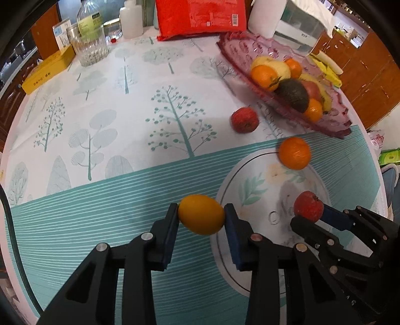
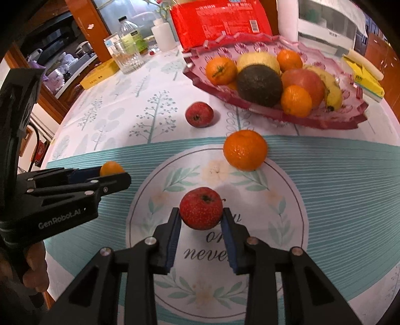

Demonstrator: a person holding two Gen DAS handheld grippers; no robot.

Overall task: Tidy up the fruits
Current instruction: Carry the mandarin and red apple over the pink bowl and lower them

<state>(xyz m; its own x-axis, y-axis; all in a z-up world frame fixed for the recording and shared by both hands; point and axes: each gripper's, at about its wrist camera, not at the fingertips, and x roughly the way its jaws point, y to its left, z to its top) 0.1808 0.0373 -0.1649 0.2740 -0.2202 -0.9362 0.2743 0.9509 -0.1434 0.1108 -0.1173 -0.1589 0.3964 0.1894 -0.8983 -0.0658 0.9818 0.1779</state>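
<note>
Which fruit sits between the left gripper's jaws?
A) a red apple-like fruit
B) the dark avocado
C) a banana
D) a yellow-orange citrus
D: in the left wrist view the yellow-orange citrus sits pinched between the left gripper jaws, while the right gripper holds the red fruit.

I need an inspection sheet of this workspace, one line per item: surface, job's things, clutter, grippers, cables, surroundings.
Surface: table with tree-print cloth and a teal striped band.
Job's things: pink glass fruit tray holding oranges, an avocado, an apple and a banana; loose orange and loose red fruit on the cloth.
Clutter: red bag, glass jar, yellow box, white bottle.
Grippers: left gripper shut on yellow-orange fruit; right gripper shut on red apple-like fruit.
Cables: a dark cord at the left edge of the right wrist view.
Surroundings: wooden cabinets, white appliance.
</note>
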